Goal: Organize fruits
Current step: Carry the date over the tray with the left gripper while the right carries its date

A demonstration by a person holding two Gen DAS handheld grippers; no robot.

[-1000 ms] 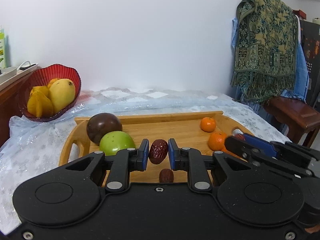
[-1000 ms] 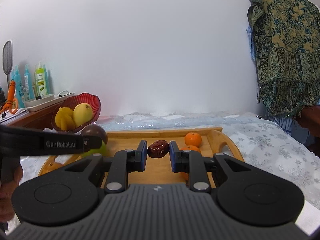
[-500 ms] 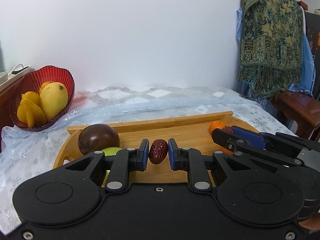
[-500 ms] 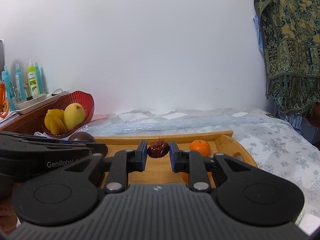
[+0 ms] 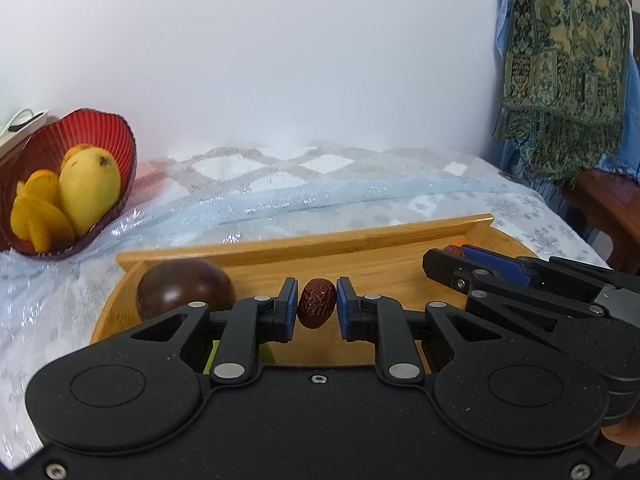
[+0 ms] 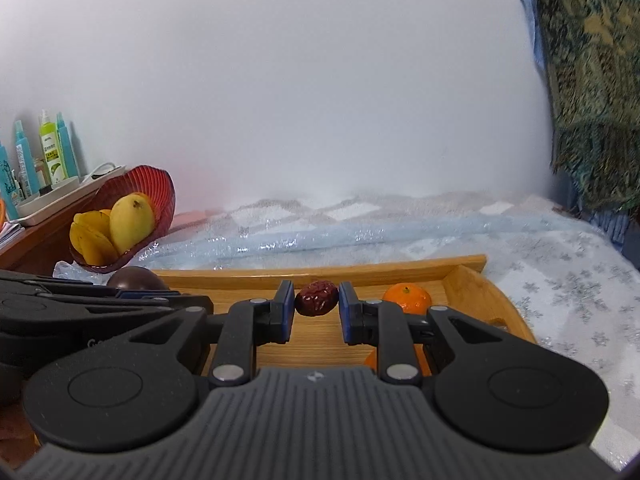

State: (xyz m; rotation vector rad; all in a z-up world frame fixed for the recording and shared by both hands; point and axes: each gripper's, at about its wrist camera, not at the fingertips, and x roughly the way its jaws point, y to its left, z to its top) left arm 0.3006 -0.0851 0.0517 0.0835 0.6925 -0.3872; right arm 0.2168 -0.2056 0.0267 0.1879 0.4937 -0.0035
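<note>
White wall behind; a snowflake-print cloth covered the table (image 5: pixel 360 200). You held both grippers above the wooden tray (image 5: pixel 304 246). Your left gripper (image 5: pixel 317 304) was clamped narrow on a wrinkled red date (image 5: pixel 317 303); your right gripper (image 6: pixel 316 300) pinched a second red date (image 6: pixel 317 298) the same way. On the tray sat a dark brown round fruit (image 5: pixel 182 286) at the left and a mandarin (image 6: pixel 407 298) at the right. A red bowl (image 5: pixel 100 136) of yellow fruit stood off the tray, far left.
</note>
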